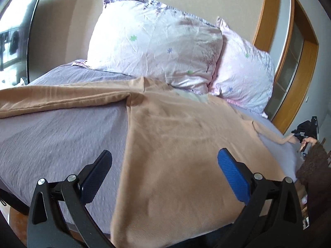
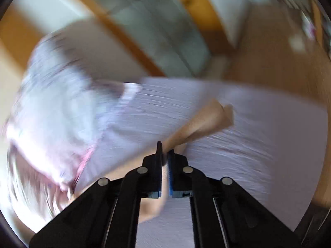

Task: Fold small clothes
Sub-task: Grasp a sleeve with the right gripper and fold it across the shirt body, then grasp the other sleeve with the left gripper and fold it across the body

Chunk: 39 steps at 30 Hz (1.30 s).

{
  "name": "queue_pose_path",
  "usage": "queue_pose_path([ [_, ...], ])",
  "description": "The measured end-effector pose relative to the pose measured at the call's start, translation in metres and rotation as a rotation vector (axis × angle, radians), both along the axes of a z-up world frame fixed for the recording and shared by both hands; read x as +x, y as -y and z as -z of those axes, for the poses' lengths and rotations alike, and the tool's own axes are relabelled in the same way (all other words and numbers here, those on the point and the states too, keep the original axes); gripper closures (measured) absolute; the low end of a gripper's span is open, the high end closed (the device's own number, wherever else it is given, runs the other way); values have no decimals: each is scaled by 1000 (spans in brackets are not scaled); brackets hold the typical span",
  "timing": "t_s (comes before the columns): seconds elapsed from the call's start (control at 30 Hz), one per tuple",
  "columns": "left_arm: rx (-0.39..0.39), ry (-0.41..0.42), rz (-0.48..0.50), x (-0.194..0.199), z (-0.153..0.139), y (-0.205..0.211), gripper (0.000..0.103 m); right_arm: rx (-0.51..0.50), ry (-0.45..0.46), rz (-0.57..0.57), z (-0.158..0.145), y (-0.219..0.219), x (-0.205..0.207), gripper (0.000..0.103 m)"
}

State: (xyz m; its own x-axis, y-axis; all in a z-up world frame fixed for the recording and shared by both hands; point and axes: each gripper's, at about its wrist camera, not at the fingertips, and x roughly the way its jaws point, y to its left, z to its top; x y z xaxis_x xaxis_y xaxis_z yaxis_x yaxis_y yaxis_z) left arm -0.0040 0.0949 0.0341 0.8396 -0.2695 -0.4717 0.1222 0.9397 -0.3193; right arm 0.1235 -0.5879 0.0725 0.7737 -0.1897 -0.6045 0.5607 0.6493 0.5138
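Observation:
A tan long-sleeved garment [image 1: 178, 136] lies spread on the lilac bed sheet [image 1: 62, 136]; its left sleeve is folded across toward the left. My left gripper [image 1: 164, 165] is open and empty, hovering above the garment's lower part. My right gripper [image 2: 164, 155] is shut on the garment's right sleeve [image 2: 202, 122], held just above the sheet [image 2: 248, 144]; this view is blurred by motion. The right gripper also shows far right in the left wrist view [image 1: 306, 132], at the sleeve end.
Two pale floral pillows [image 1: 153, 45] lean on the wall at the head of the bed. A wooden-framed door [image 1: 293, 62] stands to the right. The person's dark fuzzy sleeve [image 1: 314, 165] is at the right edge. The bed's near edge runs under my left gripper.

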Motion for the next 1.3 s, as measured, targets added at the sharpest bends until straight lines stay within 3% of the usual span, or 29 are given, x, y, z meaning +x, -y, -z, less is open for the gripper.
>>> queue_pose_path([
  [0.13,-163,24,-42,8,-9,-48,1,-273,118,-397,-70,-152,43,99],
  [0.23,-232,1,-120,14,-11,-77,1,-402,148,-693,-82,-271,63,99],
  [0.37,-370,-67,-225,23,-7,-124,1,-473,83,-1082,-40,-424,80,98],
  [0.43,-425,-87,-267,25,-5,-144,1,-496,-65,-1281,3,-489,83,97],
  [0.5,-461,-95,-322,23,-4,-167,1,-485,-167,-1390,33,-521,72,88],
  [0.53,-474,-95,-348,21,-4,-178,1,-477,-173,-1407,38,-526,69,82],
  [0.6,-498,-94,-399,18,-4,-199,1,-440,-116,-1379,31,-514,66,39],
  [0.63,-511,-93,-421,16,-3,-209,1,-410,-79,-1350,22,-501,69,34],
  [0.77,-559,-104,-549,14,3,-250,1,-326,-56,-1260,-6,-462,85,31],
  [0.87,-636,-140,-620,18,15,-274,2,-276,-64,-1205,-1,-437,80,28],
  [0.97,-720,-205,-670,25,31,-290,9,-206,-76,-1175,6,-418,82,28],
  [1.0,-720,-236,-700,27,35,-292,18,-184,-78,-1168,8,-414,83,28],
  [1.2,-777,-309,-779,36,35,-309,19,-88,-43,-1159,8,-398,83,22],
  [1.27,-755,-327,-804,42,35,-315,28,-78,-28,-1173,6,-397,80,20],
  [1.3,-749,-339,-816,45,37,-317,48,-73,-20,-1180,6,-396,78,19],
])
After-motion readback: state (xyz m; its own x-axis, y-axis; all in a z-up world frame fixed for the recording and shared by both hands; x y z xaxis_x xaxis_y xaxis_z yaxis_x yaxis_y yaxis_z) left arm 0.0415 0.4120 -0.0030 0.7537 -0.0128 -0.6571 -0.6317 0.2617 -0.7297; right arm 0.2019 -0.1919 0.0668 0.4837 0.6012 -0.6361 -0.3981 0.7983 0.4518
